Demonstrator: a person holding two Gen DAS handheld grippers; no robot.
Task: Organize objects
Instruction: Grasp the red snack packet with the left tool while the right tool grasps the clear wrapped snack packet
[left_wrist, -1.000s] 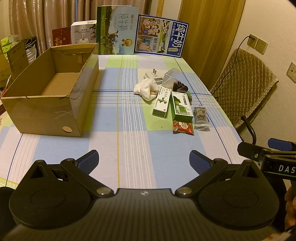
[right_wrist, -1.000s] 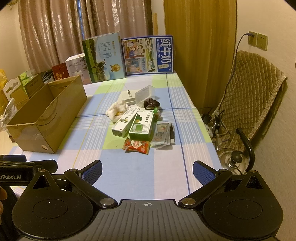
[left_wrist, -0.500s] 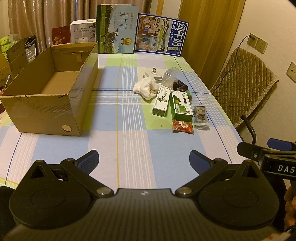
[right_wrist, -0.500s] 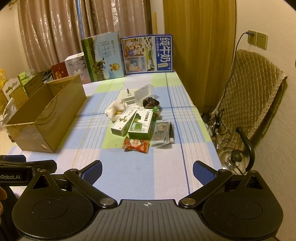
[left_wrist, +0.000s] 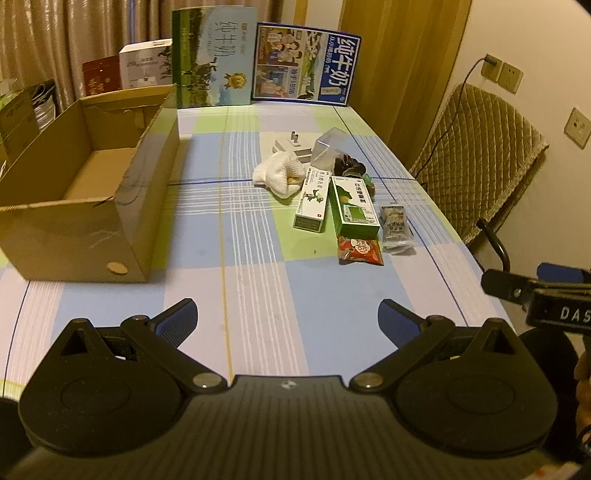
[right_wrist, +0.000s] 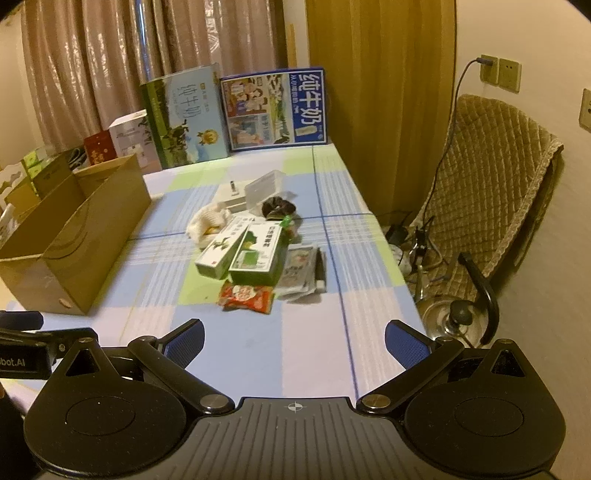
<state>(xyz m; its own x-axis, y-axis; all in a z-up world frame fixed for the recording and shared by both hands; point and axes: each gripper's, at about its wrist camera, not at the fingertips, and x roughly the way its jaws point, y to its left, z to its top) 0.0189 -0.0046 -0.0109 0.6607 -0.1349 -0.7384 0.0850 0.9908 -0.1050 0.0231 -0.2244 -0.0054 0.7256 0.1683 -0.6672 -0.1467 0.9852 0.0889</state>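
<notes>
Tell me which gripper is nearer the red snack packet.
Right, though only slightly. The right gripper sits almost straight behind the red snack packet; the left gripper is behind it too, but off toward the cardboard box side.

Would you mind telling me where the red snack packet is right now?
The red snack packet lies flat on the table at the near end of the clutter, against the green box, left of the grey packet.

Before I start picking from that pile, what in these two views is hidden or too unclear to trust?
- Cardboard box floor: left wrist shows it bare, but its near wall hides the front strip; right wrist sees no floor.
- Dark bundle: too small and dim in both views to identify.
- Silver packets: count unclear, they overlap.
- White cloth: something yellowish inside, mostly covered.
- Clear plastic case: contents unreadable.
</notes>
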